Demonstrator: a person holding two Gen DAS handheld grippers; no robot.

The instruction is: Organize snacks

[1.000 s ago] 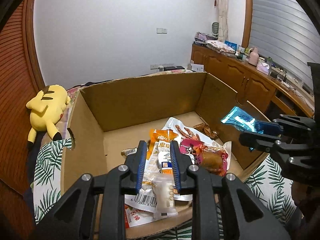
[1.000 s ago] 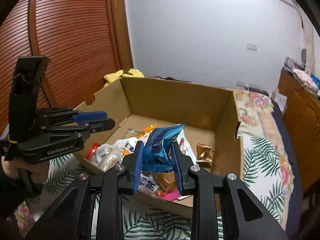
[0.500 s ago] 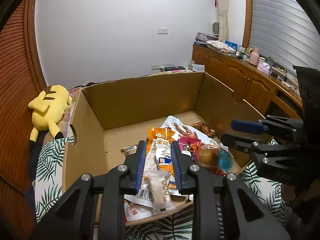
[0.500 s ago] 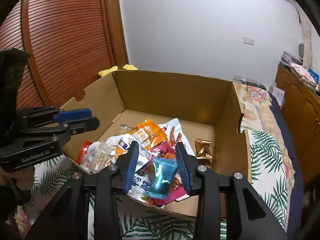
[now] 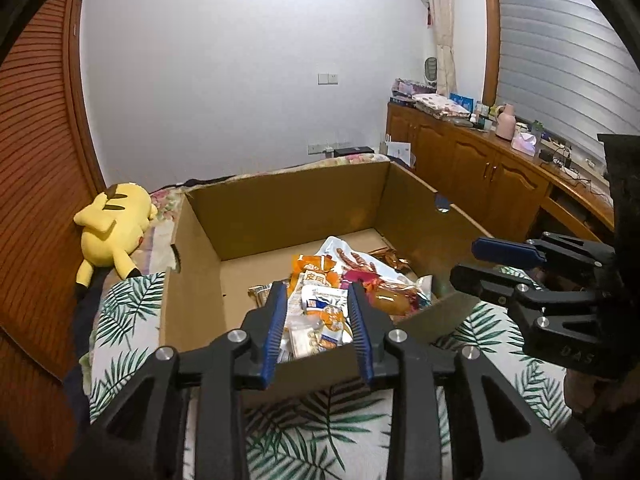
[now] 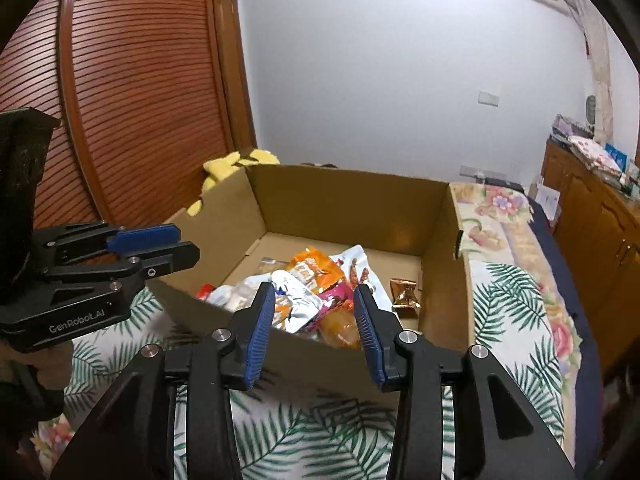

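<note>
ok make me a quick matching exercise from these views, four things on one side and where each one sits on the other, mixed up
Things:
1. yellow plush toy
2. gold-wrapped snack
3. pink bottle
4. orange snack packet

Places:
A. on the wooden cabinet top
B. in the snack pile inside the cardboard box
C. on the bed outside the box, by the wooden slatted wall
D. alone on the box floor, beside the pile

Pairs: 1-C, 2-D, 3-A, 4-B

A home bedroom, bed (image 6: 516,280) with leaf-print and floral covers, yellow plush toy (image 5: 114,224), slatted wooden wardrobe (image 6: 132,92), cluttered wooden sideboard (image 5: 480,164)
</note>
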